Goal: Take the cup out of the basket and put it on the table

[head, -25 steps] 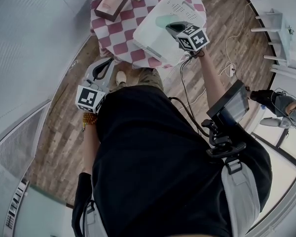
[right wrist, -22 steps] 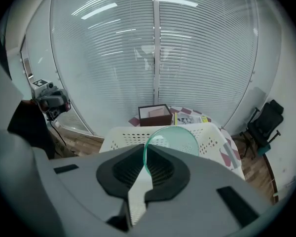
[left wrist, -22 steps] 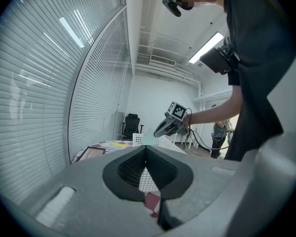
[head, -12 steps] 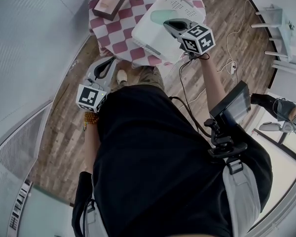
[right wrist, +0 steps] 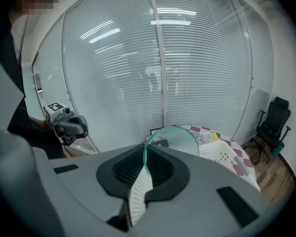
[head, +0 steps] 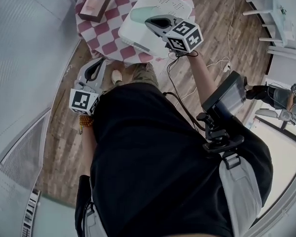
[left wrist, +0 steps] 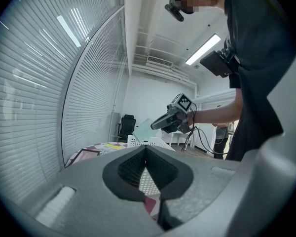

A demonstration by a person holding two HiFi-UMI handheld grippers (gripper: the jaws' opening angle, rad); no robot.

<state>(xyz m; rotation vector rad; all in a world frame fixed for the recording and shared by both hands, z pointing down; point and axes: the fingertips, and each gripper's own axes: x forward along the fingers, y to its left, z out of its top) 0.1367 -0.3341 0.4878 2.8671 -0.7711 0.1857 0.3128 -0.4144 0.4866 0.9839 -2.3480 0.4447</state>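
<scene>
- The surface (head: pixel 99 39), a round one under a red-and-white checked cloth, has no cup on it yet, so the setting-down is the part left to do; bare cloth shows between the basket and a brown box (head: pixel 93 3)
- The white basket (head: pixel 134 33) stands on the near side of that surface, and judging from the left gripper view the cup has already come up above its rim
- The right gripper (head: pixel 149 21) has its jaws closed on the rim of the green see-through cup (head: pixel 139 14), which hangs in the air over the basket's left end
- The left gripper (head: pixel 97 65) is held low beside the person, well apart from the basket, jaws closed on nothing, with no visible part in the job
- Hidden: the far edge of the surface is cut off at the top of the head view
- Hidden: the basket's inside is largely covered by the right gripper and cup, so anything else in it cannot be told
- Hidden: the cup's base shows in no view, only its rim and part of its wall
</scene>
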